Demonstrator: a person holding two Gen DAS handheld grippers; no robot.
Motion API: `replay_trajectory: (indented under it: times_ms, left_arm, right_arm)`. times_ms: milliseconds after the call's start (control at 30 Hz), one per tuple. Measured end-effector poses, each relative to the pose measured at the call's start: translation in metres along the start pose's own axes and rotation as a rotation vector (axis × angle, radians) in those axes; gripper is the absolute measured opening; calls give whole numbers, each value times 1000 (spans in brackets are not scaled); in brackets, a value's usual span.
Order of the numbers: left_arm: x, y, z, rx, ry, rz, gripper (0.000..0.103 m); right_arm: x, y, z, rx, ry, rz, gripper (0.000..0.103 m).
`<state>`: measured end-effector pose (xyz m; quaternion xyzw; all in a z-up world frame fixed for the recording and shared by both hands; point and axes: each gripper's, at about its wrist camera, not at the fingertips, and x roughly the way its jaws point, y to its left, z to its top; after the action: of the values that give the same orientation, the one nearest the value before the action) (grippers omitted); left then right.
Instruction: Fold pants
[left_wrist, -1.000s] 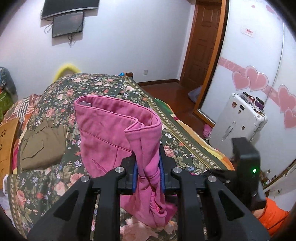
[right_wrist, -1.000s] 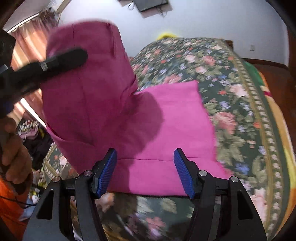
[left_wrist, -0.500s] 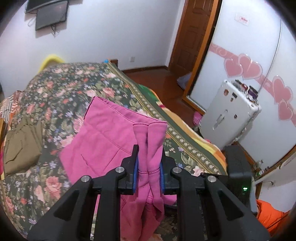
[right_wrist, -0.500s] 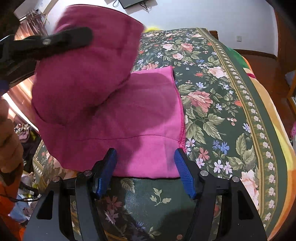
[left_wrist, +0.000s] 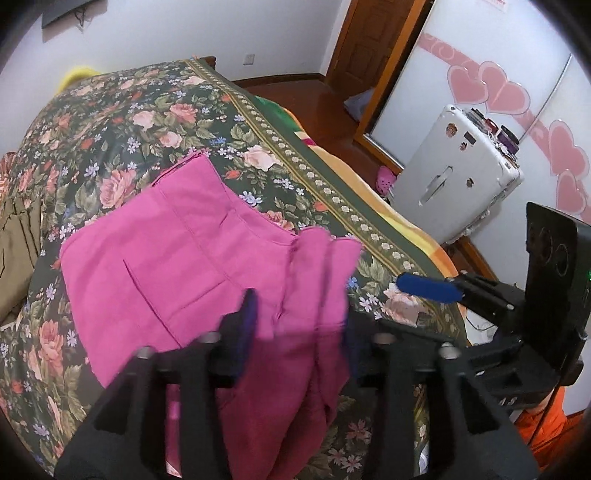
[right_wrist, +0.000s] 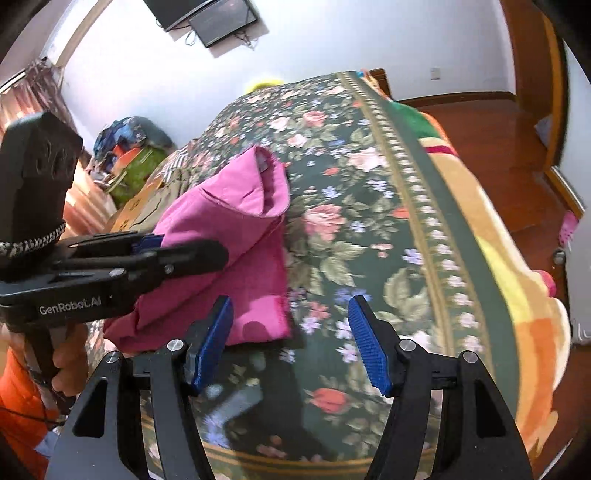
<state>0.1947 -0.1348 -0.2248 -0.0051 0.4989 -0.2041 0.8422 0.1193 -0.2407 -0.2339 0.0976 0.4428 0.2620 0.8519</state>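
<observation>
- Seen along the left gripper (left_wrist: 297, 325), whose jaws have just been opening, the two blurred pads stand apart with a bunched fold of the pink pants (left_wrist: 184, 258) between them; whether the cloth touches either pad the blur does not let me tell
- From that view the pants lie mostly flat on the floral bedspread (left_wrist: 147, 122), spreading from the centre toward 9 o'clock, with the gathered fold hanging at 6 o'clock over the near edge of the bed
- At 3 o'clock the right gripper (left_wrist: 428, 288) shows one blue pad over the bedspread, clear of the pants
- A white suitcase (left_wrist: 454, 177) stands on the floor at 2 o'clock, and an olive garment (left_wrist: 18, 251) lies at 9 o'clock
- Looking along the right gripper (right_wrist: 291, 339), its blue pads stand wide apart and hold nothing; the left pad (right_wrist: 212, 343) sits just in front of the near corner of the pants (right_wrist: 229, 229), the other over bare bedspread (right_wrist: 369, 221)
- Here the pants lie folded from the centre toward 9 o'clock
- The left gripper (right_wrist: 177, 251) reaches in from 9 o'clock over the pants, held by a hand (right_wrist: 70, 362) at 8 o'clock
</observation>
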Motion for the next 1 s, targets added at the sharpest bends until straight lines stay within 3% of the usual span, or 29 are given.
replay_trajectory:
  times_ms: [267, 333, 467, 633, 767, 1000]
  left_arm:
    - [-39, 14, 4, -16, -85, -2, 59]
    - [-56, 27, 9, -24, -140, 33, 68]
    - [-70, 65, 22, -78, -188, 109, 70]
    - [-44, 123, 38, -106, -124, 209, 70]
    - [-12, 156, 41, -122, -49, 191, 70]
    - [34, 184, 32, -88, 46, 192, 71]
  right_arm:
    - [-16, -7, 4, 5, -26, -38, 61]
    - [-21, -5, 6, -5, -35, -40, 61]
    - [-23, 3, 8, -29, -39, -34, 61]
    - [-18, 17, 8, -54, -21, -8, 61]
    - [-5, 26, 6, -51, 16, 43, 61]
    - [33, 27, -1, -62, 130, 31, 61]
